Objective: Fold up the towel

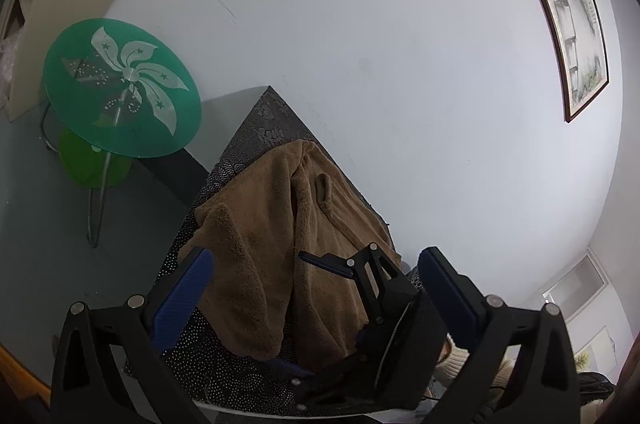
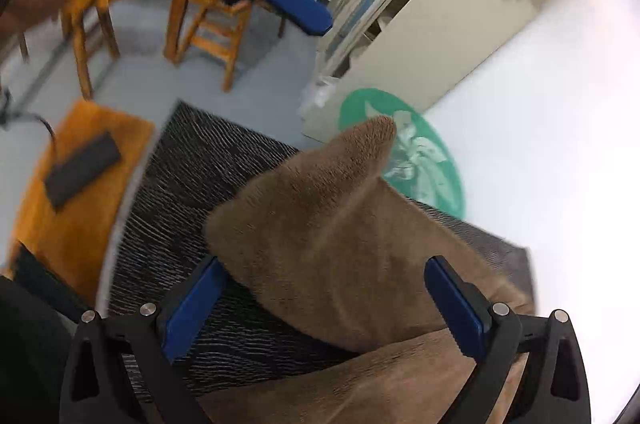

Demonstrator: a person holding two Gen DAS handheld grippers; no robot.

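L fingers (image 1: 316,288) spread wide w/ nothing clamped, the brown towel (image 1: 280,244) lying rumpled between them. R fingers (image 2: 326,300) also apart, straddling a raised towel peak, not pinching. Towel sits on the dark dotted tabletop (image 1: 224,376), its far side close to the wall-side edge. Bare cloth to the left; green round side table (image 1: 120,88) beyond the corner, framed picture (image 1: 560,4) on the pale wall.

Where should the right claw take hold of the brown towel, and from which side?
Grip the raised pointed corner of the towel, coming down from above. It stands up off the dark patterned cloth, so the open right claw can likely close around it.
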